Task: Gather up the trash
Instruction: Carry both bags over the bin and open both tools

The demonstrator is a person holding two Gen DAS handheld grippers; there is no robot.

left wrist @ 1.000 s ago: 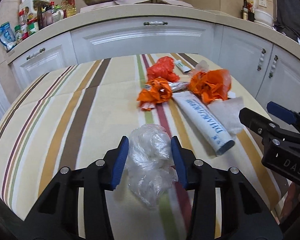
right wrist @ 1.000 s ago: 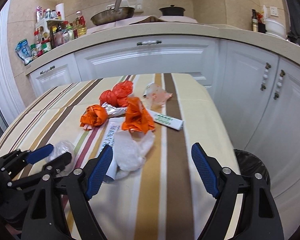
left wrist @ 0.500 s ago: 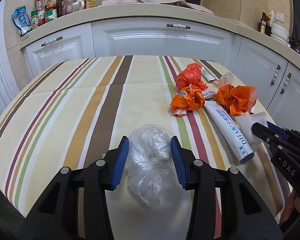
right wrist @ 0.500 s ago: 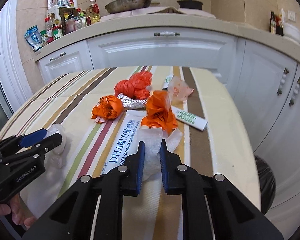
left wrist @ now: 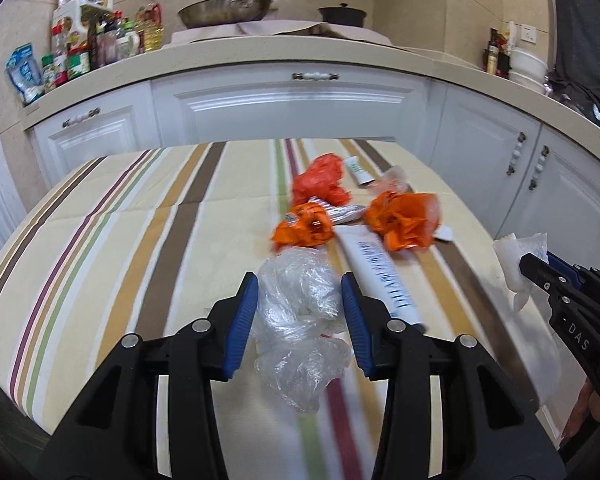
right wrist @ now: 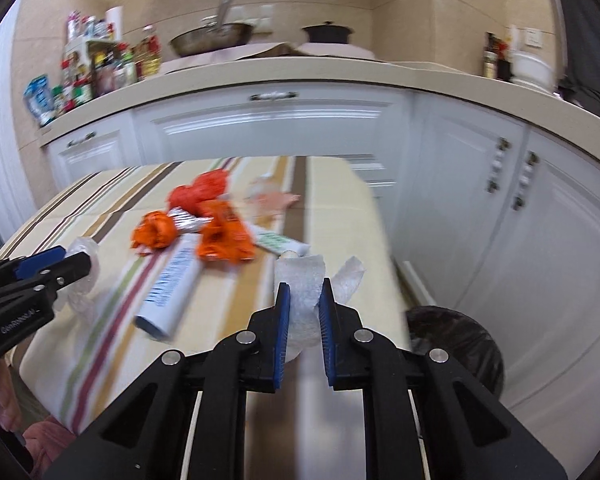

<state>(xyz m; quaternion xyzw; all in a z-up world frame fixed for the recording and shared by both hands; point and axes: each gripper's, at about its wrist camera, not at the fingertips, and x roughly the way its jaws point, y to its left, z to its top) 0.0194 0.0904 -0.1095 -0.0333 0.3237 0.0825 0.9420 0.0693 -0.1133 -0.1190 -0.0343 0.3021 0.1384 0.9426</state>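
Above a striped bench (left wrist: 100,240), the left gripper (left wrist: 299,300) has its jaws clamped on a crumpled clear plastic bag (left wrist: 300,312), while the right gripper (right wrist: 303,312) pinches a white paper towel (right wrist: 300,284) beside orange wrappers (right wrist: 220,236) and a white tube (right wrist: 172,288); a black bin (right wrist: 460,344) stands below.

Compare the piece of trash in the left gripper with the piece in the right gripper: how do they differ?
The clear plastic wrap in the left gripper is transparent and glossy; the white tissue in the right gripper is opaque and matte. The wrap forms a bulky wad, the tissue a thin pinched sheet. Both are crumpled and clamped between blue pads.
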